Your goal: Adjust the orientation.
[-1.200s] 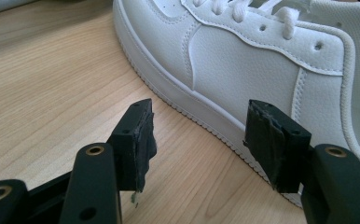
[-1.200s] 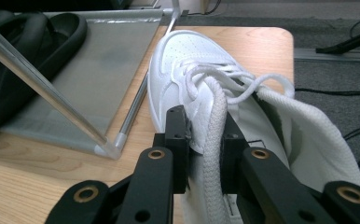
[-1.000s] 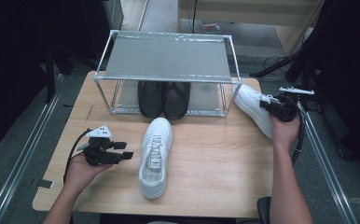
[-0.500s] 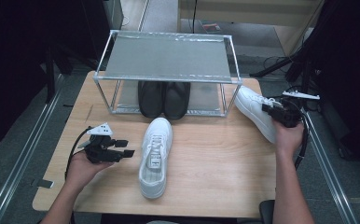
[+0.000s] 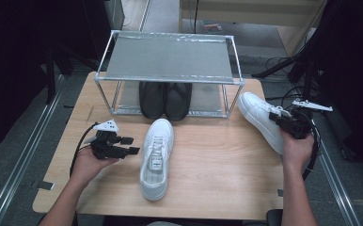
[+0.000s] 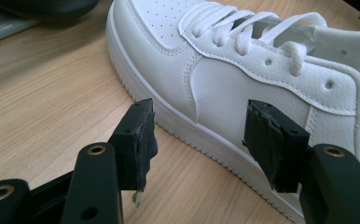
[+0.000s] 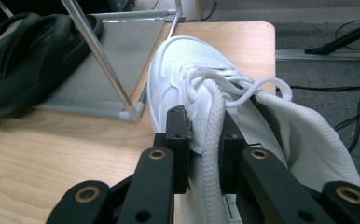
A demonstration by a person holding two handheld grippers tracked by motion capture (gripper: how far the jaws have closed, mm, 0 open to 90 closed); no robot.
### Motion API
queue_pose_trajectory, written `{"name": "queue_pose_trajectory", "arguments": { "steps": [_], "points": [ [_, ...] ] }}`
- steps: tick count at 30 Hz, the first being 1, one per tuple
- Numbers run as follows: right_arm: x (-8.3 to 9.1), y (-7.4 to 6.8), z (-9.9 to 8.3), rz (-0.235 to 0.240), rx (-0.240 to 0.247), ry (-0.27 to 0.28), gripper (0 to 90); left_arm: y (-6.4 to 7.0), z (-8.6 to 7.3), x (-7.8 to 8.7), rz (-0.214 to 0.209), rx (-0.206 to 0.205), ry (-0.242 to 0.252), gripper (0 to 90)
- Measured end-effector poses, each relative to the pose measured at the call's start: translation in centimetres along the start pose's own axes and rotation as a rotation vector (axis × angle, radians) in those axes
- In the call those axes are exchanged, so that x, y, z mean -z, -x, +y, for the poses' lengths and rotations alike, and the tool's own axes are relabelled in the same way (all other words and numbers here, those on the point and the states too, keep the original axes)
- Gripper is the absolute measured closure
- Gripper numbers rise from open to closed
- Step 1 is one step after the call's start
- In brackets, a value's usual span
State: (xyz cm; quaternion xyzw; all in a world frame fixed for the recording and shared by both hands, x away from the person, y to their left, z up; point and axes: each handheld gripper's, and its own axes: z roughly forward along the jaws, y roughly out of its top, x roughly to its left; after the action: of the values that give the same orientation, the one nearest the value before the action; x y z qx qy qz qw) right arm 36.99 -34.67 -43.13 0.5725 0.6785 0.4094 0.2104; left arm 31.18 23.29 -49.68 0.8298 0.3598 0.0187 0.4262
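the right gripper (image 7: 205, 140) is seen clamped on the second white sneaker (image 5: 263, 118), its two black jaws pressed together on the thick white lace and the edge of the tongue. in the right gripper view the toe of this shoe is pointed away from the jaws, toward the corner post of the metal rack (image 7: 103, 60), and loops of lace are spread above the jaws. in the high view the right gripper (image 5: 288, 123) is held at the right edge of the table (image 5: 217, 179) by the person's right hand (image 5: 296, 149), with the shoe lying slantwise, its toe near the rack's front right leg and its heel end at the table's edge.

the left gripper (image 6: 197, 135) is held with its jaws wide apart and nothing between them (the pads are bare). it is pointed at the side of the first white sneaker (image 6: 243, 79), which is seen just beyond the pads, close but not touched. in the high view the left gripper (image 5: 113, 145) is held by the left hand (image 5: 89, 162), low over the wood just left of this sneaker (image 5: 157, 157), which lies in the middle of the table with its toe toward the rack.

under the rack (image 5: 170, 59) a pair of black shoes (image 5: 165, 100) is set side by side on the lower shelf.
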Motion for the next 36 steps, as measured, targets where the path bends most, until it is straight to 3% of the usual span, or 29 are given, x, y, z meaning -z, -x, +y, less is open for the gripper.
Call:
{"name": "queue_pose_trajectory", "arguments": {
  "steps": [5,10,18,22,23,25,31,36],
  "points": [
    [1.1,-0.2,-0.7,0.0,-0.001,0.002,80.9,-0.3,0.3,-0.4,-0.011,0.0,0.021,43.1],
    [2.1,-0.7,-1.4,-0.003,0.011,0.002,80.8,-0.8,0.8,-0.6,-0.012,0.014,0.008,43.1],
    [4.1,-1.5,-2.5,-0.001,0.005,0.011,80.8,-1.3,1.3,-1.2,-0.027,-0.003,0.011,43.2],
    [5.2,-2.0,-3.2,0.002,0.004,0.016,80.8,-1.5,1.9,-1.8,-0.01,-0.016,-0.025,44.2],
    [5.4,-2.2,-3.4,0.006,0.01,0.018,80.8,-1.4,2.0,-1.9,0.005,-0.032,-0.018,46.0],
    [5.9,-2.6,-3.7,0.008,0.017,0.019,80.8,-1.4,2.3,-1.7,-0.006,-0.032,0.02,47.1],
    [6.7,-4.0,-4.4,0.024,0.039,0.013,80.8,-1.6,2.6,-2.0,-0.024,-0.03,0.033,46.6],
    [7.4,-6.0,-4.9,0.06,0.082,0.003,80.8,-1.6,2.8,-2.3,-0.031,-0.038,0.054,45.7]
  ]
}}
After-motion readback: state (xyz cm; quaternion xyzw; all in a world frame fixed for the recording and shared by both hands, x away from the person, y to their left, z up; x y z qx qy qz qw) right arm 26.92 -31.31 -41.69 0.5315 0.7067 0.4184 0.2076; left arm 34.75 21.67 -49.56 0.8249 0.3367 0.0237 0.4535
